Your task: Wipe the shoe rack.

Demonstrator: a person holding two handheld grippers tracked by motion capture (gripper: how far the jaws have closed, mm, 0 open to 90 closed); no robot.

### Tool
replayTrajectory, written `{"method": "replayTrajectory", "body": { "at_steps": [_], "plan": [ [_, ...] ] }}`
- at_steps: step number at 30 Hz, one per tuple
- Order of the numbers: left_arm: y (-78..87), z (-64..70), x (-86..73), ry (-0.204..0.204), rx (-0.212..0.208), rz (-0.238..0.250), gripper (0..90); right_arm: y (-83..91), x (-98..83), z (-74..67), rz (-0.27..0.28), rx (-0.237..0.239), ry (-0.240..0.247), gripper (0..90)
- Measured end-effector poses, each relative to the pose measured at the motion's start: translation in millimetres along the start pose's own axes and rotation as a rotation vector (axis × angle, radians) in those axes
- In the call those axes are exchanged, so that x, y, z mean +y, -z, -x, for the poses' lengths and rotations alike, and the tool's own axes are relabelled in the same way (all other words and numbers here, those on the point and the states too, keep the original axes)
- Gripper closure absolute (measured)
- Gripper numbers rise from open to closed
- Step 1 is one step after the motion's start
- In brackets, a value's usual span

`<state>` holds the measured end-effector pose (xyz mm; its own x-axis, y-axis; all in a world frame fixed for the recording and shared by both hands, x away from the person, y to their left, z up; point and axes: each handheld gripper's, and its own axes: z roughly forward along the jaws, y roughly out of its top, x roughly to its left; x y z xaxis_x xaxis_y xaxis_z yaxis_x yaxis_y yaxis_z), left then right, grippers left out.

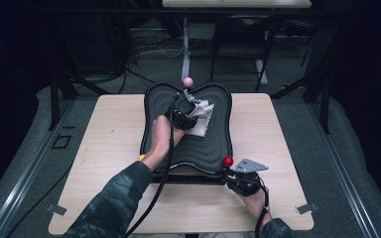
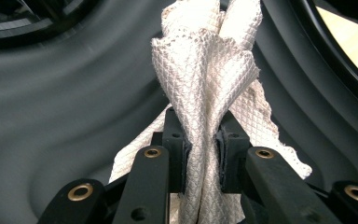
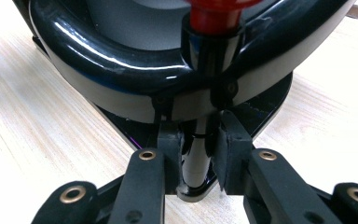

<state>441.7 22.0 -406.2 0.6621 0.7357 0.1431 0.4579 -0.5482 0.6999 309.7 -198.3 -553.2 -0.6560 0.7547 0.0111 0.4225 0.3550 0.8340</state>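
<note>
A: On the left, what does the left gripper [image 2: 200, 154] hold?

B: Its jaws are closed on a white quilted cloth [image 2: 205, 93], bunched between the pads. The cloth hangs over the black wavy plastic tray [image 1: 213, 148], at its far part.

A: So which step is this?

B: I think wiping the tray. The next move calls for pressing the cloth down and dragging it along the ridges without losing the grip.

A: And on the right?

B: The right gripper [image 3: 200, 149] is clamped on a thin post with a red ball [image 1: 227, 161] at the near right tray corner, probably to keep the tray steady on the light wooden table [image 1: 278, 129].
</note>
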Motion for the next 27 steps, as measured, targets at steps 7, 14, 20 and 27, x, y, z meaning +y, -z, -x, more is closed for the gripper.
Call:
{"method": "replayTrajectory", "body": {
  "at_steps": [7, 14, 20, 27],
  "plan": [
    [-5.9, -6.6, 17.9, 0.008, 0.041, -0.004, 77.0, 0.0, 0.1, 0.2, 0.0, 0.002, -0.002, 74.4],
    [-9.9, -10.5, 32.6, 0.01, 0.068, -0.012, 76.9, 0.0, 0.1, 0.2, -0.001, 0.004, -0.002, 74.4],
    [-13.1, -15.2, 40.6, 0.034, 0.072, -0.004, 76.8, 0.0, 0.2, 0.1, -0.002, 0.0, 0.0, 74.5],
    [-14.9, -18.4, 46.8, 0.044, 0.078, 0.003, 76.8, 0.1, -0.2, 0.2, -0.002, -0.002, 0.005, 74.5]
  ]
}}
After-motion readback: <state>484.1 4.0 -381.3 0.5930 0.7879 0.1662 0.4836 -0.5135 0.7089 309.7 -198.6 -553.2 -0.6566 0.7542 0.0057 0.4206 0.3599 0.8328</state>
